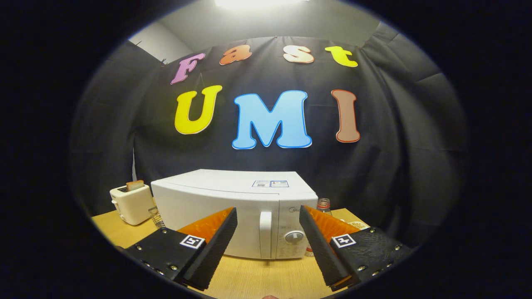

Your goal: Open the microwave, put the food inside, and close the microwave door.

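Hovering above the near part of the wooden table [249, 278], the tongs [268, 216] stand spread wide, their two fingers [216, 245] well apart and pinching nothing, each carrying a small square marker near its base. Through the gap between them, just ahead, sits the white microwave [232, 207], its door shut; the upright white door handle [265, 233] falls almost midway between the fingertips, with no contact between the fingers and the appliance. Just beside the handle, on the control panel, is a round dial [294, 237], partly close to the right finger. Two small labels lie on the microwave's flat top. To the left of the microwave, a little farther back on the table, stands a cream toaster [131, 203] with a slice of bread [135, 185] poking upright out of its slot. Between the toaster and the microwave's left side a small clear glass item [156, 216] stands on the table; what it is cannot be told. Behind the microwave's right corner, beyond the right finger, a bottle with a red cap [323, 204] rises, and near it the rim of a plate [358, 225] with something on it peeks out past that finger; whether that is the food cannot be told.
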Demonstrator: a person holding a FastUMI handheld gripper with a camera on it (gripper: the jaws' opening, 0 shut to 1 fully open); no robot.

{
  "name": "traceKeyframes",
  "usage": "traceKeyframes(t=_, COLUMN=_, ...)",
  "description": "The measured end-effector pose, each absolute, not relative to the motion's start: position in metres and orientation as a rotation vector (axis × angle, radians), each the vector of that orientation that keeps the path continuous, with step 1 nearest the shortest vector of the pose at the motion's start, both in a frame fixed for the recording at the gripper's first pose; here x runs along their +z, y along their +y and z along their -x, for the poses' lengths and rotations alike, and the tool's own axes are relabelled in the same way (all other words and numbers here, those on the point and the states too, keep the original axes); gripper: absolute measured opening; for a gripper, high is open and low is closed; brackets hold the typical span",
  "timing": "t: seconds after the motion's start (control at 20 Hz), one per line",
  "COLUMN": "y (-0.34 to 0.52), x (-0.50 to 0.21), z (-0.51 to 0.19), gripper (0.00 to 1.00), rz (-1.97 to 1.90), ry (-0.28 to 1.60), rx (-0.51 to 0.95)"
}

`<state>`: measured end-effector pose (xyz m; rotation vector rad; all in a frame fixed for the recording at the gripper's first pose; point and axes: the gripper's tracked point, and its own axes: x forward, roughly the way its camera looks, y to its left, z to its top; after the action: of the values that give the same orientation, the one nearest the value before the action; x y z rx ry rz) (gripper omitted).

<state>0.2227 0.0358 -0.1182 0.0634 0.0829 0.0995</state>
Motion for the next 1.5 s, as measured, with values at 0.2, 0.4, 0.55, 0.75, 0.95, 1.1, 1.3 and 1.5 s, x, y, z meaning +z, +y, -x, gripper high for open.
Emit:
traceKeyframes(t=0.2, y=0.043, x=-0.153, z=-0.252, gripper=0.96, rz=-0.054, ry=0.133, rx=0.104)
traceKeyframes(t=0.4, y=0.049, x=-0.182, z=-0.272, gripper=0.96, rz=-0.076, ry=0.194, rx=0.104)
traceKeyframes(t=0.55, y=0.051, x=-0.202, z=-0.281, gripper=0.83, rz=-0.068, ry=0.232, rx=0.097)
traceKeyframes(t=0.75, y=0.053, x=-0.215, z=-0.286, gripper=0.62, rz=-0.04, ry=0.257, rx=0.083)
traceKeyframes(t=0.95, y=0.055, x=-0.216, z=-0.287, gripper=0.31, rz=-0.036, ry=0.27, rx=0.083)
traceKeyframes(t=1.1, y=0.054, x=-0.215, z=-0.283, gripper=0.18, rz=-0.029, ry=0.282, rx=0.087)
traceKeyframes(t=1.3, y=0.056, x=-0.216, z=-0.283, gripper=0.1, rz=-0.049, ry=0.308, rx=0.09)
traceKeyframes(t=1.5, y=0.06, x=-0.214, z=-0.251, gripper=0.1, rz=-0.002, ry=0.29, rx=0.086)
